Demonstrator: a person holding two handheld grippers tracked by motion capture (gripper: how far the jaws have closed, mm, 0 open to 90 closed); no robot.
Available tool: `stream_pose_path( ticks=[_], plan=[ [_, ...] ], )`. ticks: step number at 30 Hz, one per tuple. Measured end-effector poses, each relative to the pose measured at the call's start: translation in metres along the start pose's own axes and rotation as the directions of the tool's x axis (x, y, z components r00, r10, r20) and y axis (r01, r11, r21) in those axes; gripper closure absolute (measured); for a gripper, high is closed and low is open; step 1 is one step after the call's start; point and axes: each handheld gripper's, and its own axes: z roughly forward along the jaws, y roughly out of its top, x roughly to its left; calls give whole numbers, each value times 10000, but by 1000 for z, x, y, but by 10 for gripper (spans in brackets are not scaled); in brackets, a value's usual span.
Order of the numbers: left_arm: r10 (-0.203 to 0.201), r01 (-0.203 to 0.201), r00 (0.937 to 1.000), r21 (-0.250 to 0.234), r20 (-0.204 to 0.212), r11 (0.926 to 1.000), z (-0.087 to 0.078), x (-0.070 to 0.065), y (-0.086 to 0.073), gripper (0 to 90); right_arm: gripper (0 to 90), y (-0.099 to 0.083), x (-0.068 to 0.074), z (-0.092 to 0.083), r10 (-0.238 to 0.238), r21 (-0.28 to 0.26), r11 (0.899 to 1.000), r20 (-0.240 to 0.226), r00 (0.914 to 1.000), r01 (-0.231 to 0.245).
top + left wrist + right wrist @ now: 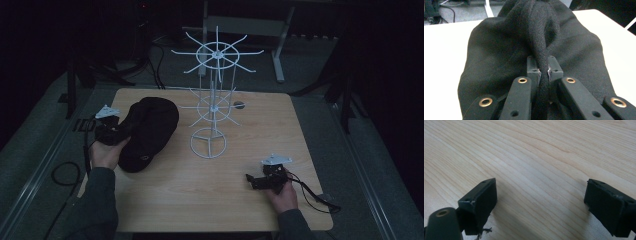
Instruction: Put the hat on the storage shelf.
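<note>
My left claw (543, 75) is clamped on a fold of the black knit fabric hat (536, 45); right claw (541, 205) gapes idle over the tabletop (536, 157). Hanging it on the white wire rack (214, 107) probably remains.

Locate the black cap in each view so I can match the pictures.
High view: the black cap lies left of centre on the table, beside the white wire rack, its near edge at the left gripper.
Left gripper view: it spreads across the middle, a fold pinched between the jaws.
Right gripper view: not in it.
Shared landmark: the light wooden table.
</note>
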Motion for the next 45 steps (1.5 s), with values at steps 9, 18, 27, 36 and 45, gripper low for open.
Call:
stream_pose_path(
  ticks=[9, 18, 27, 36, 45],
  plan=[
    [-221, 230, 9996, -428, 200, 9988, -8, 1, 4, 850, 109, 0, 0, 0, -2, -1, 10000, 5, 10000, 2],
    [-142, 170, 9994, -897, 327, 9958, -21, 0, 16, 850, 109, 0, 0, 0, 28, 10, 10000, -2, 10000, -28],
    [-151, 204, 9992, -1443, 381, 9893, -31, 1, 29, 848, 109, 0, 0, 0, 8, 12, 10000, 3, 10000, -8],
    [-38, 133, 9988, -1961, 486, 9805, -39, -1, 40, 848, 109, 0, 0, 0, 25, -10, 10000, 5, 10000, -25],
    [-41, 227, 9969, -2384, 784, 9709, -43, -4, 50, 848, 109, 0, 0, 0, 24, -12, 10000, 6, 10000, -24]
  ],
)
